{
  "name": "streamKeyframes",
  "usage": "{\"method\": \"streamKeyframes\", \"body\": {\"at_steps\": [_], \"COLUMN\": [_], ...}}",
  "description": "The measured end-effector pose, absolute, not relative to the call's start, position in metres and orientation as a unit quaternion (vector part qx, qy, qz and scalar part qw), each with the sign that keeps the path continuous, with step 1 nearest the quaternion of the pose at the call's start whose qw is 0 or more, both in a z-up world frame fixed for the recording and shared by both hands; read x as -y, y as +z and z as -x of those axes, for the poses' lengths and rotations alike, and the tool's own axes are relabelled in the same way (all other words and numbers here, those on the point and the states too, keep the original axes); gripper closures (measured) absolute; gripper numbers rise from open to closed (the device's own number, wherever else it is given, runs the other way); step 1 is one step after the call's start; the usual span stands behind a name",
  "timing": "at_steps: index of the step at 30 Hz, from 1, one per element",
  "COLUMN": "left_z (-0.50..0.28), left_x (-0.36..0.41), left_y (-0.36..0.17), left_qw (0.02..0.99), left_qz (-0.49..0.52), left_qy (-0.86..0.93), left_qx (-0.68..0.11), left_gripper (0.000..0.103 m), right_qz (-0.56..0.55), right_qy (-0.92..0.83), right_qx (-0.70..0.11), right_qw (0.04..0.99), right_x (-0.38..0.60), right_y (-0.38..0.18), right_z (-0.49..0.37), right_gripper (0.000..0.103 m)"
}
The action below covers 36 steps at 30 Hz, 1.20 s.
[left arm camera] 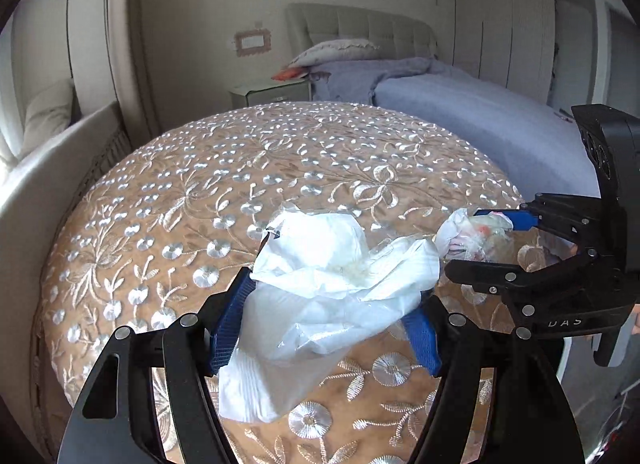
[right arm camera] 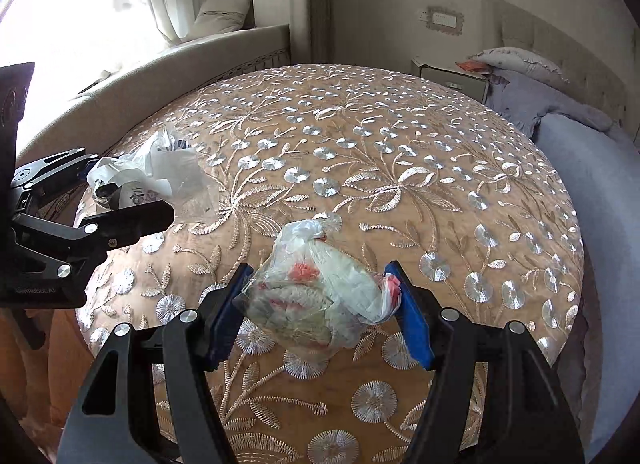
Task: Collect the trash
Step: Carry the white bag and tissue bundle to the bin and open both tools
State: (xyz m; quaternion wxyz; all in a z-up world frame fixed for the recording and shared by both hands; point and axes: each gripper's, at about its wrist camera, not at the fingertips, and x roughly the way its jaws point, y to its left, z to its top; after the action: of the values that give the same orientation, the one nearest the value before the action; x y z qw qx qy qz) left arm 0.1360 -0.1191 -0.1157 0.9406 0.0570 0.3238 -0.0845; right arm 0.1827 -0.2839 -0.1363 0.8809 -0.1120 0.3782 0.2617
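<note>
The left gripper (left arm camera: 326, 312) has its blue-padded fingers (left arm camera: 228, 324) clamped on a crumpled white plastic bag (left arm camera: 320, 284), which bulges up between the pads and trails a loose flap down toward six o'clock in the left wrist view. The right gripper (right arm camera: 320, 304) likewise has its fingers (right arm camera: 412, 324) closed on a knotted clear bag of trash (right arm camera: 316, 292), stuffed with white and red-pink scraps, the knot sticking up toward twelve o'clock. Both bundles appear to hang over the table (right arm camera: 400, 152), which is draped in a tan cloth embroidered with silver flowers; whether either touches the cloth cannot be told. From the left wrist the other gripper sits at about three o'clock; from the right wrist its partner sits at nine o'clock. Both bags look light, soft and slippery, likely to collapse and slide under a squeeze, so the firmest hold is probably the bunched middle or the knot, not a loose edge. A bed (left arm camera: 480, 112) with lilac bedding lies beyond the table at about one o'clock.
</note>
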Motion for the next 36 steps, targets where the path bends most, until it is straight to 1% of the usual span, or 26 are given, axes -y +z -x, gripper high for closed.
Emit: {"method": "streamKeyframes", "body": {"at_steps": [8,20,26,36], "left_z": [-0.11,-0.094,-0.092,-0.106], "left_x": [0.164,0.263,0.321,0.396], "left_y": [-0.12,-0.139,-0.161,-0.218], "left_qw": [0.937,0.913,0.885,0.825], "left_qz": [-0.067,-0.135,-0.195,-0.246], "left_qy": [-0.126,-0.218,-0.28,-0.349], "left_qx": [-0.318,-0.318,-0.317,-0.371], "left_gripper": [0.034,0.034,0.034,0.034], "right_qz": [0.091,0.061,0.05,0.008], "right_qy": [0.222,0.142,0.094,0.051], "right_qx": [-0.367,-0.368,-0.387,-0.428], "right_qw": [0.899,0.917,0.916,0.902], "right_x": [0.332,0.417,0.467,0.535], "right_y": [-0.133,-0.139,-0.165,-0.213], "right_z": [-0.141,-0.093,-0.075,-0.063], "right_gripper": [0.035,0.035,0.035,0.035]}}
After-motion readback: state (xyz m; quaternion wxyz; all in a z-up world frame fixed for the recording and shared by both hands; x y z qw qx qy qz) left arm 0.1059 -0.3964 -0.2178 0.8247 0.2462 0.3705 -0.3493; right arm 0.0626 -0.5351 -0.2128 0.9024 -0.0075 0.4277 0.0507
